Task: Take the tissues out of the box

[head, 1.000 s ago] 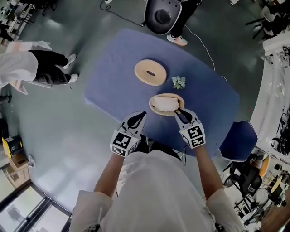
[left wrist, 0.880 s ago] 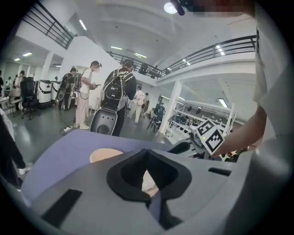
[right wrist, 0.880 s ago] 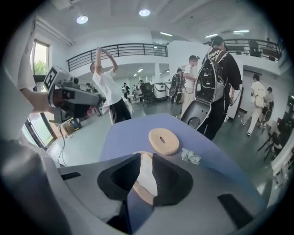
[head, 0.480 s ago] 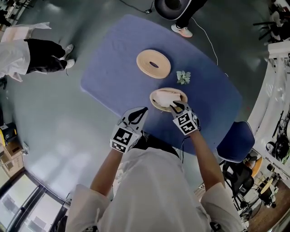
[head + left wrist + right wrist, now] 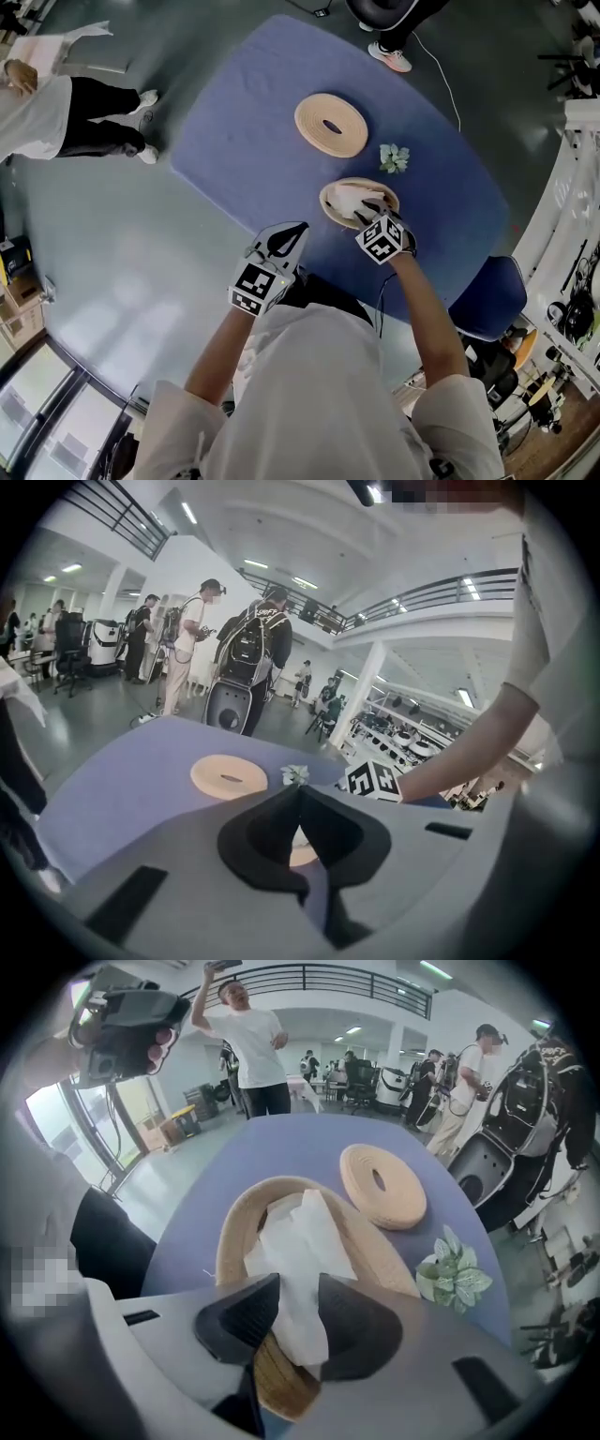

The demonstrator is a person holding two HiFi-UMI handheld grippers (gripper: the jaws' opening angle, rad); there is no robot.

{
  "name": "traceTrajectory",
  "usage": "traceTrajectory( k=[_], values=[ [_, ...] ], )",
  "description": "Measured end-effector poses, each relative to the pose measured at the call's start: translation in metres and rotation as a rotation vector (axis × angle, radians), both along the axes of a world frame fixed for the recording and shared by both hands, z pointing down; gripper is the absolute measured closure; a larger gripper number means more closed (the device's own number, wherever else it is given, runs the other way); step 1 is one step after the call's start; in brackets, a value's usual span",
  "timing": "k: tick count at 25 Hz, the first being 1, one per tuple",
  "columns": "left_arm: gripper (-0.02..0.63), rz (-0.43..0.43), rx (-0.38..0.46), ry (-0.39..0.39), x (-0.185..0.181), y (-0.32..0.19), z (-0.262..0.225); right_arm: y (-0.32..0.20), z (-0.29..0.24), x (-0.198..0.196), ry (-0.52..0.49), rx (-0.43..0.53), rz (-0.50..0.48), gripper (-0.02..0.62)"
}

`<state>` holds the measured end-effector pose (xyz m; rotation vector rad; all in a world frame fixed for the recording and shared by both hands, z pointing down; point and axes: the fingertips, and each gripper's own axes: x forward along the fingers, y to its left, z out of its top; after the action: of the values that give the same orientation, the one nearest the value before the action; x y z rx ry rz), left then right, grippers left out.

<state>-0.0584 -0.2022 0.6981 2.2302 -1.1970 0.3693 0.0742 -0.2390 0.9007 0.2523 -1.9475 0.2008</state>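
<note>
A round woven tissue box [image 5: 328, 208] stands open on the blue table [image 5: 253, 103], with a white tissue [image 5: 349, 198] bunched inside. My right gripper [image 5: 370, 214] points steeply down over the box's near rim. Its jaws have just been opening and now stand apart, with the tissue [image 5: 300, 1241] lying loosely between them over the box rim [image 5: 234, 1232]. My left gripper [image 5: 292, 230] hangs shut and empty at the table's near edge, left of the box. The box's ring-shaped lid [image 5: 330, 125] lies farther back.
A small green plant sprig [image 5: 394, 157] lies right of the lid. A blue chair [image 5: 487, 295] stands at the table's right. A person [image 5: 47, 112] stands on the floor to the left, and others stand beyond the table's far end.
My right gripper has come down and tipped steeply onto the box, its jaws now around the tissue. My left gripper has sunk slightly.
</note>
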Motion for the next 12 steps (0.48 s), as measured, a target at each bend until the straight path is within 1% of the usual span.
traceTrajectory(
  k=[3, 4, 6, 7, 12],
  values=[
    [0.598, -0.011, -0.008, 0.004, -0.002, 0.001, 0.003, 0.000, 0.013, 0.002, 0.037, -0.007, -0.013, 0.448],
    [0.598, -0.012, -0.011, 0.005, -0.002, 0.001, 0.004, -0.001, 0.015, 0.002, 0.041, -0.007, -0.010, 0.457],
    [0.598, -0.013, -0.014, 0.005, -0.004, 0.000, 0.005, -0.004, 0.013, 0.001, 0.036, 0.001, -0.002, 0.529],
    [0.598, -0.013, -0.015, 0.006, -0.005, 0.001, 0.005, -0.005, 0.011, 0.000, 0.033, 0.006, 0.000, 0.538],
    [0.598, -0.013, -0.020, 0.008, -0.009, -0.001, 0.001, -0.006, -0.006, -0.003, -0.001, 0.020, 0.006, 0.551]
  ],
)
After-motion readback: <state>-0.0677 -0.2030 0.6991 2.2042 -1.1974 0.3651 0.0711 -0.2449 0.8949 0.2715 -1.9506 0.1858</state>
